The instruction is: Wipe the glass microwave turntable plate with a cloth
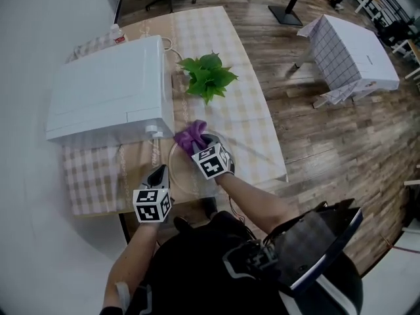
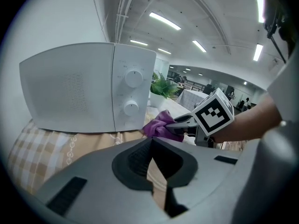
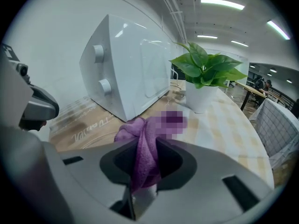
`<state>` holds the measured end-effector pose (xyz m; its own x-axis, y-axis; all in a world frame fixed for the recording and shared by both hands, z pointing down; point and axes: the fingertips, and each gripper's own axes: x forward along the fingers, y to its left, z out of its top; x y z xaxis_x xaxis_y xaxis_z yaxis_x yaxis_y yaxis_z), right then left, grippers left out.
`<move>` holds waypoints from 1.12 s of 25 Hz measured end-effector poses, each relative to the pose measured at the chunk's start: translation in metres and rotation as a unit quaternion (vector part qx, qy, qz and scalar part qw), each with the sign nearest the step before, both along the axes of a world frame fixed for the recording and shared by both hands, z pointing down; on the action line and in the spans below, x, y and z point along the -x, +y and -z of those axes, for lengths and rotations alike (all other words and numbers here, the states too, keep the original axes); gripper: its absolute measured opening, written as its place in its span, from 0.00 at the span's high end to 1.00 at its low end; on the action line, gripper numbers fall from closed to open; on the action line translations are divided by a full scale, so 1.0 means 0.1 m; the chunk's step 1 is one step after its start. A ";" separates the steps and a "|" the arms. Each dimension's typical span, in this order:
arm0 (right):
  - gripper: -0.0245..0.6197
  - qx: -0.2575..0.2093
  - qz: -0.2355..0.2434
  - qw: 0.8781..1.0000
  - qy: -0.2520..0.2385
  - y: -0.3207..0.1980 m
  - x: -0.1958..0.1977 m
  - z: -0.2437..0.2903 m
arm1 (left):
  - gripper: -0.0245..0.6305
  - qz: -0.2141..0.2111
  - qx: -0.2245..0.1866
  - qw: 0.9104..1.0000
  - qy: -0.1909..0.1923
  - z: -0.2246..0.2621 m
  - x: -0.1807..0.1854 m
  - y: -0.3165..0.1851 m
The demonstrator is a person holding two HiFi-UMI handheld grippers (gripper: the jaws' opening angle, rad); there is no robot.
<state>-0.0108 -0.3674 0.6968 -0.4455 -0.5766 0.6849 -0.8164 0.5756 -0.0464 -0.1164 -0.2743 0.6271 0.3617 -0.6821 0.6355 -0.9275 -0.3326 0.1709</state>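
Glass makes the plate (image 1: 182,176) stiff, slick and breakable, we judge; steady its rim. Our right gripper (image 3: 145,146) pinches the soft cloth (image 3: 128,130); the left gripper (image 2: 149,141) is pressed together, empty.

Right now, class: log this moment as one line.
right tool: shut on purple cloth, at plate | left tool: shut, beside plate | plate: on table by microwave

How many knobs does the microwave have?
2. Both are on the front panel of the microwave: the top knob, and the bottom knob right under it. None seem to be hidden.
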 end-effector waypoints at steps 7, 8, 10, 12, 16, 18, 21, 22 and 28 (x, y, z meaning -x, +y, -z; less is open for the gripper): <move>0.82 0.000 -0.018 1.000 0.002 -0.03 -0.24 -0.01 | 0.96 -0.015 0.006 1.000 -0.010 -0.07 -0.07 -0.06; 0.82 0.000 -0.021 1.000 0.002 -0.03 -0.27 -0.01 | 0.96 -0.017 0.005 1.000 -0.008 -0.07 -0.10 -0.07; 0.82 0.000 -0.027 1.000 0.006 -0.04 -0.34 -0.01 | 0.96 -0.021 0.007 1.000 0.001 -0.06 -0.18 -0.09; 0.82 -0.001 -0.035 0.999 0.011 -0.04 -0.43 0.00 | 0.96 -0.025 0.009 1.000 0.010 -0.05 -0.26 -0.10; 0.82 -0.001 -0.050 0.999 0.015 -0.03 -0.60 0.00 | 0.96 -0.040 0.007 0.999 0.014 -0.03 -0.40 -0.12; 0.82 -0.001 -0.061 0.998 0.016 -0.03 -0.69 0.00 | 0.96 -0.048 0.007 0.999 0.011 -0.04 -0.43 -0.12; 0.82 -0.003 -0.071 0.997 0.019 -0.02 -0.80 0.01 | 0.96 -0.053 0.010 0.999 0.001 -0.07 -0.42 -0.09; 0.82 -0.004 -0.073 0.997 0.020 -0.01 -0.83 0.01 | 0.96 -0.054 0.011 0.999 -0.001 -0.08 -0.42 -0.08; 0.82 -0.005 -0.096 0.995 0.027 0.03 -1.04 0.00 | 0.96 -0.043 0.010 0.999 0.015 -0.05 -0.39 -0.05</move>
<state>0.0934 -0.3647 0.6963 -0.2903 -0.6535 0.6990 -0.9121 0.4099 0.0044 -0.0770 -0.2794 0.6320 0.4367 -0.6354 0.6368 -0.8903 -0.4066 0.2048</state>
